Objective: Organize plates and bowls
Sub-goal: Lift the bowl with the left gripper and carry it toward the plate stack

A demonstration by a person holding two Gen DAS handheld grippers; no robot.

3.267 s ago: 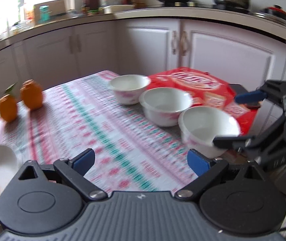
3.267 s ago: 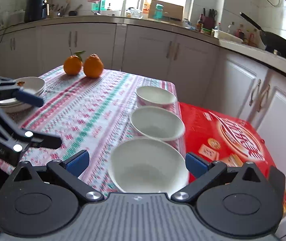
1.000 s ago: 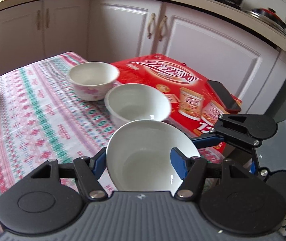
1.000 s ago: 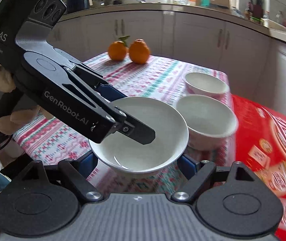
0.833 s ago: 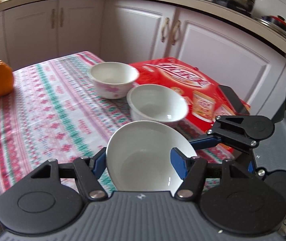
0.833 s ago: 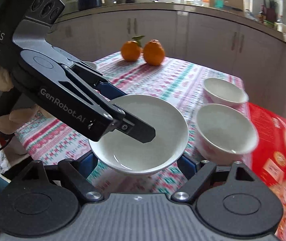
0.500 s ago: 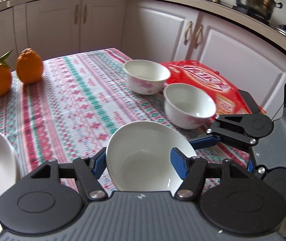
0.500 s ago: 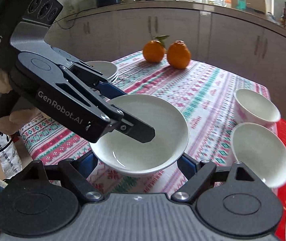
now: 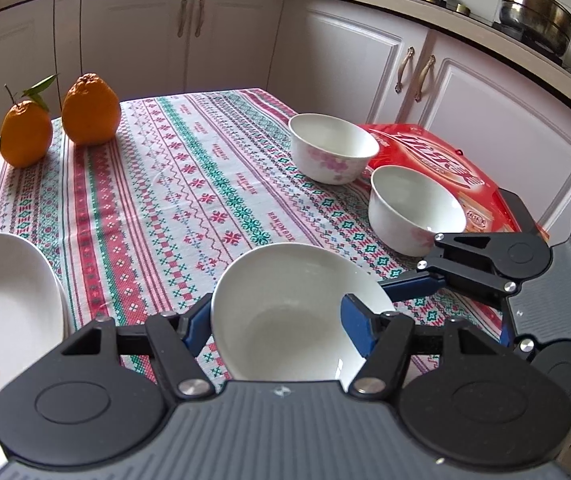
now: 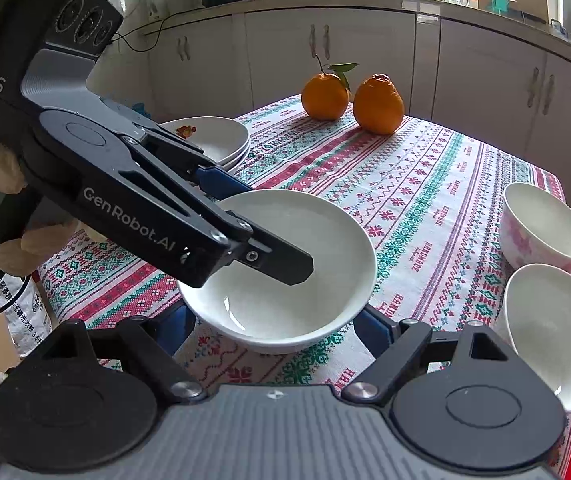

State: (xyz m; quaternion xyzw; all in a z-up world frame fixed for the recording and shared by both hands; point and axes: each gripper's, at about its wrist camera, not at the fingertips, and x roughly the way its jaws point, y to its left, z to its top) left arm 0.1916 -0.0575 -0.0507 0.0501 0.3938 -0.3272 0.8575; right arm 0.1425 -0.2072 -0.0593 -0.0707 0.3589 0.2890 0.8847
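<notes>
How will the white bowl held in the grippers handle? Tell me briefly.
The white bowl looks glazed and glossy, so it is probably stiff but slippery and easy to chip. The left gripper has one finger inside the wall and one outside, so a jolt might tilt it. Its wide, shallow shape should sit stably.

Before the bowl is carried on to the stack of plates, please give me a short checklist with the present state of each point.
1. Left gripper clamps the white bowl across its rim: ok.
2. Right gripper pads beside the same bowl; pressing on it: cannot tell.
3. Bowl empty inside: ok.
4. Stack of plates in sight: ok; its top plate has a small stain.
5. Two flowered bowls standing apart from the carried one: ok.
</notes>
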